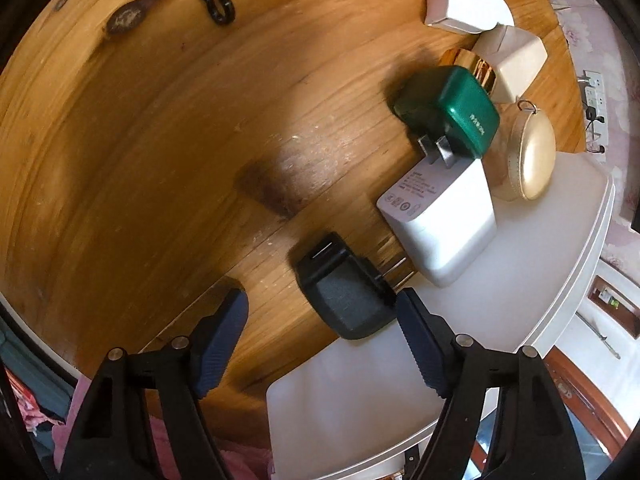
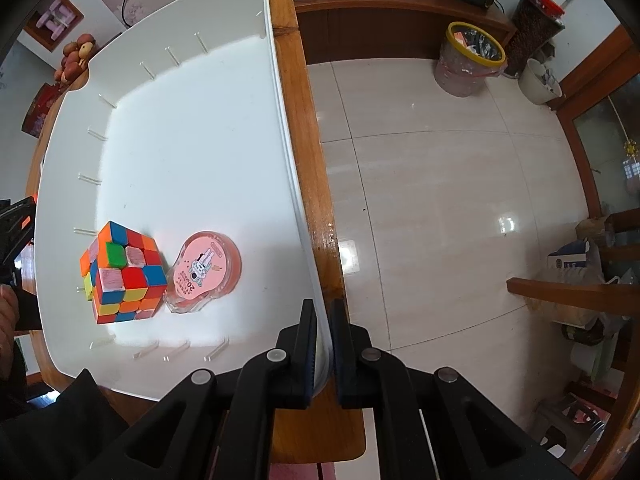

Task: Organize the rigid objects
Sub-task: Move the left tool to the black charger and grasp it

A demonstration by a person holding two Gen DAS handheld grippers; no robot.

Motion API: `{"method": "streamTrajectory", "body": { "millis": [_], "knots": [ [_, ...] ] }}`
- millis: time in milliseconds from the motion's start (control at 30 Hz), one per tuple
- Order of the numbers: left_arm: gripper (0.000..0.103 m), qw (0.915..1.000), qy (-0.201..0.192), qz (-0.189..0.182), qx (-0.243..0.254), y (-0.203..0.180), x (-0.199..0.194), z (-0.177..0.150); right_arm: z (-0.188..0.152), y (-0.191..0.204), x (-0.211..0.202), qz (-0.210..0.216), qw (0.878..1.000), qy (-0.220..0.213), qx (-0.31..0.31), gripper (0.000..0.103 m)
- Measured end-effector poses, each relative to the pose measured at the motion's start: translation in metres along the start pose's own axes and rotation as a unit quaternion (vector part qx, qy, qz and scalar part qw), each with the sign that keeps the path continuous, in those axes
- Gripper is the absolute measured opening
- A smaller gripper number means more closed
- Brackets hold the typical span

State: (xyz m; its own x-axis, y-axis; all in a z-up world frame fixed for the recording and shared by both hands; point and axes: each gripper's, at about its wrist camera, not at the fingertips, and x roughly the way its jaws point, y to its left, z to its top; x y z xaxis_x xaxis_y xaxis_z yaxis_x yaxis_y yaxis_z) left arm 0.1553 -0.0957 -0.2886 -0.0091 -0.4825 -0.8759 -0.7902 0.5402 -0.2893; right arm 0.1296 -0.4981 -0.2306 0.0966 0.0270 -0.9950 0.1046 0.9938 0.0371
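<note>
wooden table (image 2: 316, 184), white tray (image 2: 180, 152), cube (image 2: 122, 276) inside

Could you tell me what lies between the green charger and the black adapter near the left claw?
In the left wrist view, the white charger lies between the green charger and the black adapter, beside the white bin.

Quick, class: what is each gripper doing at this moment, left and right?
Left gripper: open, jaws wide apart around the black charger, not clamped on it.
Right gripper: shut on the white tray's rim.
</note>
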Motion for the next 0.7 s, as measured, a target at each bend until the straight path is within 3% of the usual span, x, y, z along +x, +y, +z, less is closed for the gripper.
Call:
{"method": "streamTrajectory", "body": {
  "millis": [167, 333, 700],
  "knots": [
    [0.071, 1.0, -0.005, -0.004, -0.001, -0.004, -0.001, 0.0, 0.001, -0.001, 0.0, 0.0, 1.0, 0.0, 0.0, 0.007],
    [0.055, 0.9999, -0.006, -0.009, -0.004, -0.012, -0.001, 0.01, 0.001, 0.0, 0.0, 0.0, 1.0, 0.0, 0.0, 0.007],
    [0.049, 0.9999, -0.012, -0.003, 0.003, -0.024, -0.005, 0.014, 0.003, -0.002, -0.001, 0.0, 1.0, -0.002, 0.001, 0.007]
  ]
}}
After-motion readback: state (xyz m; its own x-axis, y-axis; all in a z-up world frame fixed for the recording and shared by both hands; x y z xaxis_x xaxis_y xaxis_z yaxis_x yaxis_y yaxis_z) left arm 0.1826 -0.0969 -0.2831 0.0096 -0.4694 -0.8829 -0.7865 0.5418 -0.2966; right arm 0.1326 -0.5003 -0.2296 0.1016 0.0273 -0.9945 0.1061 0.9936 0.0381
